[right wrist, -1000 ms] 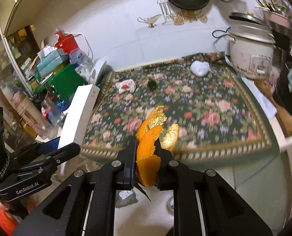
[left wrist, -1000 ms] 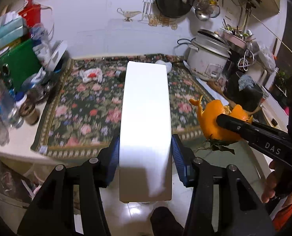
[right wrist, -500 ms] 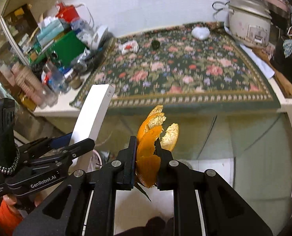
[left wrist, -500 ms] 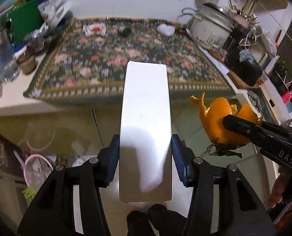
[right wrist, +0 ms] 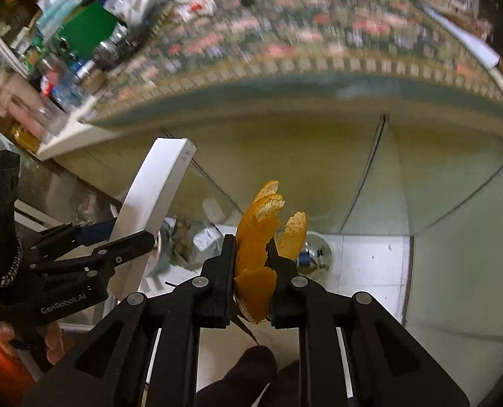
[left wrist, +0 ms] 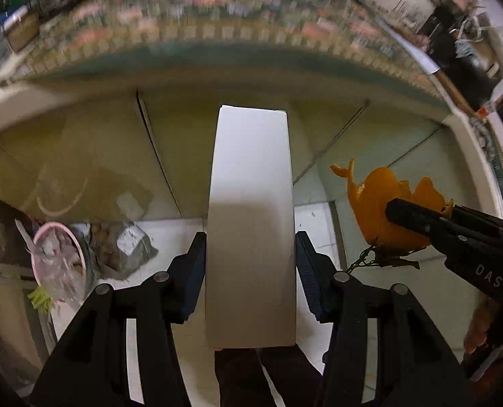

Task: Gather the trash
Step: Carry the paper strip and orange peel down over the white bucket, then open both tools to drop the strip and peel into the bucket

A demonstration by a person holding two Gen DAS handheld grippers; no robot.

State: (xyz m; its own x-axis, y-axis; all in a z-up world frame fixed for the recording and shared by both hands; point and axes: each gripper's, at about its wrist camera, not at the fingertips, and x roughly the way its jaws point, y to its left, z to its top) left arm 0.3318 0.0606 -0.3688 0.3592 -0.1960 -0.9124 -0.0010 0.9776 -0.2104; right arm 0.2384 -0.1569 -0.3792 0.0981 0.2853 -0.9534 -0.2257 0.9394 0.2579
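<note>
Left wrist view: both hands have sunk below the table (left wrist: 217, 51), left gripper (left wrist: 250, 271) clamping white box (left wrist: 251, 203), right gripper (right wrist: 251, 257) pinching orange peel (right wrist: 256, 237), likely nearing a bin.

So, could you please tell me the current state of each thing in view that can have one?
left gripper: shut on the white box.
white box: held lengthwise, off the table.
right gripper: shut on the orange peel.
orange peel: pinched, in the air above the floor.
pink bin: on the floor, already holding waste.
floral cloth: spread on the table, blurred.
</note>
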